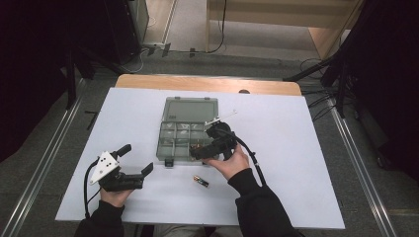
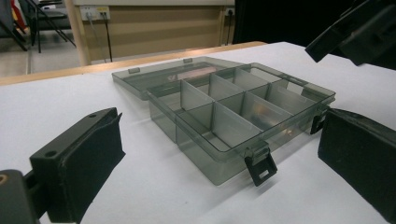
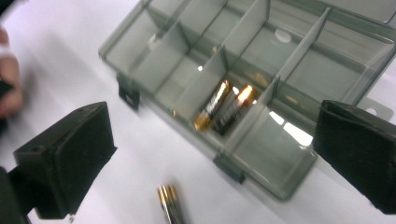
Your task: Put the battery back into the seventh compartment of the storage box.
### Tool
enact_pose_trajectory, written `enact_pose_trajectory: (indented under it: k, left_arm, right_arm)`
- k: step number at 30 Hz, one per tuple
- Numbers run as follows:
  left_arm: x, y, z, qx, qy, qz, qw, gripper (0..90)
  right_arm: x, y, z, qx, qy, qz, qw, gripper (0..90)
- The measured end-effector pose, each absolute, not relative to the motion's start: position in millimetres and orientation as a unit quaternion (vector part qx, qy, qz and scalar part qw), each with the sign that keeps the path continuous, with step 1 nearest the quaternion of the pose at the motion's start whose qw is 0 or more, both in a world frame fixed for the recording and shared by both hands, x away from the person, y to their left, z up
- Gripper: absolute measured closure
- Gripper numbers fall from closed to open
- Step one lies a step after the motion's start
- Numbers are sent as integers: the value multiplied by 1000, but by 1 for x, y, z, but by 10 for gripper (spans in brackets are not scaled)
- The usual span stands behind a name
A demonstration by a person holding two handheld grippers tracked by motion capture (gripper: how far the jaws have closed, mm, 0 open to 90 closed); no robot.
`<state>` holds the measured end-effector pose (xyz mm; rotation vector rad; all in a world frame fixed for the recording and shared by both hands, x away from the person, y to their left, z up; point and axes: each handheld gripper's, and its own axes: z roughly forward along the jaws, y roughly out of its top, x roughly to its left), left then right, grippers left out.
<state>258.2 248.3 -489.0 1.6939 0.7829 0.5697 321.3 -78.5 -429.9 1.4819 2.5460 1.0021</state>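
Two gold-and-black cylindrical batteries are lying side by side in a front-row compartment of the smoky grey transparent plastic organiser box, leaning against one of its dividers. The right tongs are hovering just above and in front of that compartment with the jaws standing wide apart and nothing between the pads, so the two batteries are sitting free, beyond the gap between the pads. A third gold-and-black battery is lying loose on the white table, just in front of the box and near the right hand. The box is sitting with its hinged lid folded flat back and its black front latches hanging open. Well to the left of the box, the left tongs are resting low over the table, pointing toward the box, jaws also spread wide and holding nothing.
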Motion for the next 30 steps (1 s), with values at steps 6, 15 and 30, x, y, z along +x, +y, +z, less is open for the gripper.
enact_pose_trajectory:
  k: [6,15,30]
  left_arm:
    - [258,248,-489,720,333,241,559,0]
    - [258,248,-489,721,332,242,558,0]
    - [258,248,-489,721,333,241,558,0]
  right_arm:
    - [309,-76,-430,429,853,295,41,0]
    - [295,-70,-438,392,879,268,50,0]
    - [275,-62,-440,334,904,258,61,0]
